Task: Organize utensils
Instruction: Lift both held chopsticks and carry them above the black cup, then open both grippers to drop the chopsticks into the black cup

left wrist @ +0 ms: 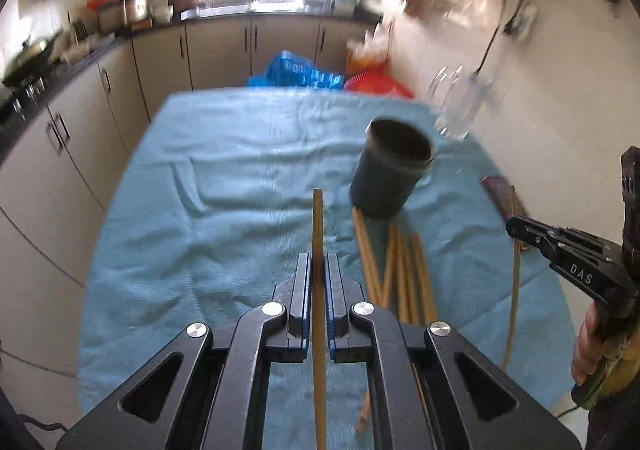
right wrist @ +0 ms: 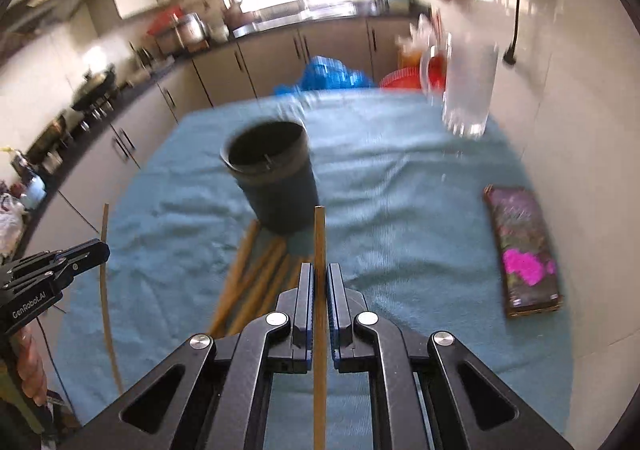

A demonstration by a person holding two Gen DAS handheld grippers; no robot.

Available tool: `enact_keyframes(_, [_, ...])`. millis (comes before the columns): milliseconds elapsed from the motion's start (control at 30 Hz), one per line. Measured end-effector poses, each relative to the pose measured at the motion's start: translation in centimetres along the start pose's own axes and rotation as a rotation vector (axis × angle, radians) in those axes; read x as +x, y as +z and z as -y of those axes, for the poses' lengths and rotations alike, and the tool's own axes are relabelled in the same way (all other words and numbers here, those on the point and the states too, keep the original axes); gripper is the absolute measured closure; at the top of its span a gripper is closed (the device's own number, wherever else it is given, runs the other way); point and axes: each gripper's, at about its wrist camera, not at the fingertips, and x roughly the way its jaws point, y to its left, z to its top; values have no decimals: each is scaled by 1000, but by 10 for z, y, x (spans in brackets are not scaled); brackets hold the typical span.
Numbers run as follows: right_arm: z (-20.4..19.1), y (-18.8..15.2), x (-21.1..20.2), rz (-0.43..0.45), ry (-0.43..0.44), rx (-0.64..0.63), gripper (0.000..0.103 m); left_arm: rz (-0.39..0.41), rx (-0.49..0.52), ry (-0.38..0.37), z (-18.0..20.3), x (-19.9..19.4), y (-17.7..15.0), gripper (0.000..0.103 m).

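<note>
My left gripper (left wrist: 318, 270) is shut on a wooden chopstick (left wrist: 317, 217) that sticks up between its pads, above the blue cloth. My right gripper (right wrist: 319, 278) is shut on another wooden chopstick (right wrist: 319, 234) in the same way. A dark round holder cup (left wrist: 390, 169) (right wrist: 272, 177) stands upright on the cloth beyond both grippers. Several loose chopsticks (left wrist: 396, 274) (right wrist: 256, 278) lie on the cloth at the cup's near side. Each gripper appears at the edge of the other's view, the right gripper (left wrist: 516, 228) and the left gripper (right wrist: 98, 250), each with its chopstick hanging down.
A blue cloth (left wrist: 224, 185) (right wrist: 400, 185) covers the table. A dark patterned box (right wrist: 524, 250) lies at the right, near the white wall. A clear glass jug (right wrist: 468, 97) (left wrist: 460, 105) stands at the far right corner. Kitchen cabinets (left wrist: 80, 129) run along the left.
</note>
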Motion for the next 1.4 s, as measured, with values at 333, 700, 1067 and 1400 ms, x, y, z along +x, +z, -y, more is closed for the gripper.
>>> enact_keyframes(333, [-28,-22,-94,205,8,-37,96,201,61,25,25,-99,-31,97])
enact_keyframes(700, [-25,27,-136,348,33,-3,96,277,65,-46,44,-126,31,97])
enact_keyframes(1067, [-15,128,-110,471,78,116,96,297,7,-84,54,-79,149,97])
enact_keyframes(1400, [5,175,-30,404,78,197,96,212,28,-54,67,10,200,97])
